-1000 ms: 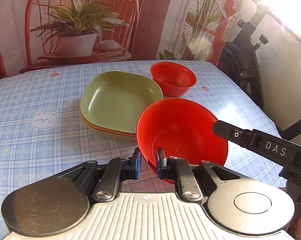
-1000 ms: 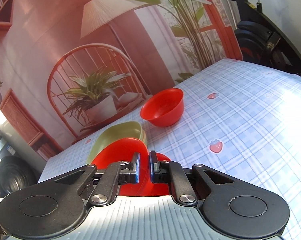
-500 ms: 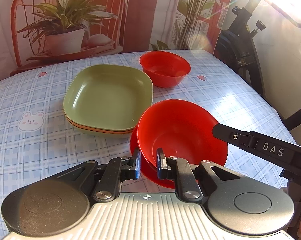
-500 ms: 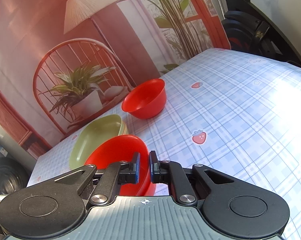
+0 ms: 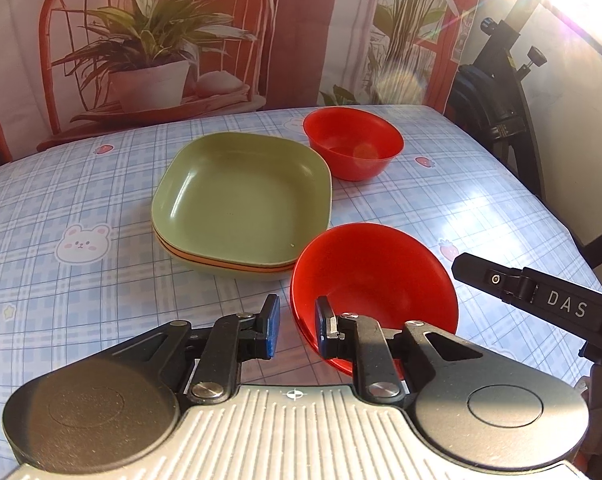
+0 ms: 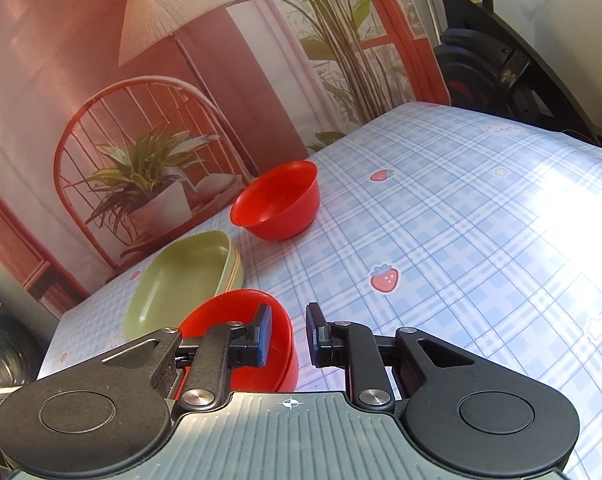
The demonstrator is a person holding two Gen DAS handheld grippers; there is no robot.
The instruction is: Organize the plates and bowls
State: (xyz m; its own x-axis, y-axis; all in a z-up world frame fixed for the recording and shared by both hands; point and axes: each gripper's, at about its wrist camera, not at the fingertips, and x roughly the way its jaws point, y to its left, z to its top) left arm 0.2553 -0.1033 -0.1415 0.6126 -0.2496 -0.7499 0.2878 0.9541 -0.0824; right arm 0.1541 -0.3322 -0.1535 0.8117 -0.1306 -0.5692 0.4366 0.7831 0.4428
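Bowls nested in red (image 5: 375,280) sit nearest on the surface (image 5: 81,300), both hand-held grippers, left (image 5: 295,326) and right (image 6: 287,334), spread and straddling the rim; beyond, green plates (image 5: 241,200), then 1 red bowl (image 5: 353,142); withdrawing carelessly could snag and tip the stack

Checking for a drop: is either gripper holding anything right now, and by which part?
Nothing is held. The left gripper and right gripper are both open, each straddling the rim of the near red bowl without clamping it.
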